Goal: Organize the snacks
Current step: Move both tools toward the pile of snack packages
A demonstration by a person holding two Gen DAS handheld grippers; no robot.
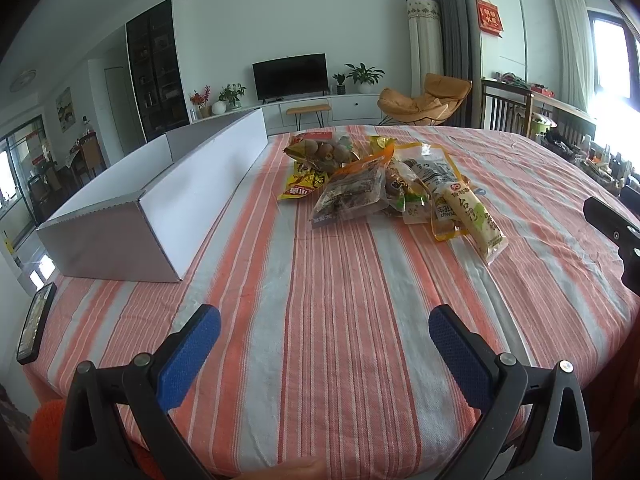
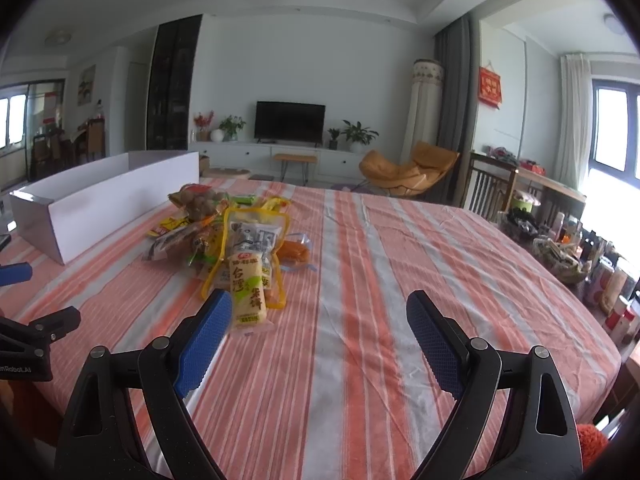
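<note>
A pile of snack packets (image 1: 360,176) lies in the middle of the striped tablecloth (image 1: 340,300); it also shows in the right wrist view (image 2: 224,236). A pale egg-roll packet (image 1: 476,216) lies nearest on the pile's right side, seen in the right wrist view (image 2: 250,292) too. A long white cardboard box (image 1: 160,196) stands open on the left of the pile (image 2: 92,200). My left gripper (image 1: 324,344) is open and empty, well short of the pile. My right gripper (image 2: 320,324) is open and empty, its left fingertip beside the egg-roll packet.
A phone (image 1: 36,324) lies at the table's left edge. The right gripper's body (image 1: 616,232) shows at the right edge of the left view. Bottles and clutter (image 2: 580,256) stand beyond the table's right edge. A TV (image 2: 290,119) and an orange chair (image 2: 408,172) are behind.
</note>
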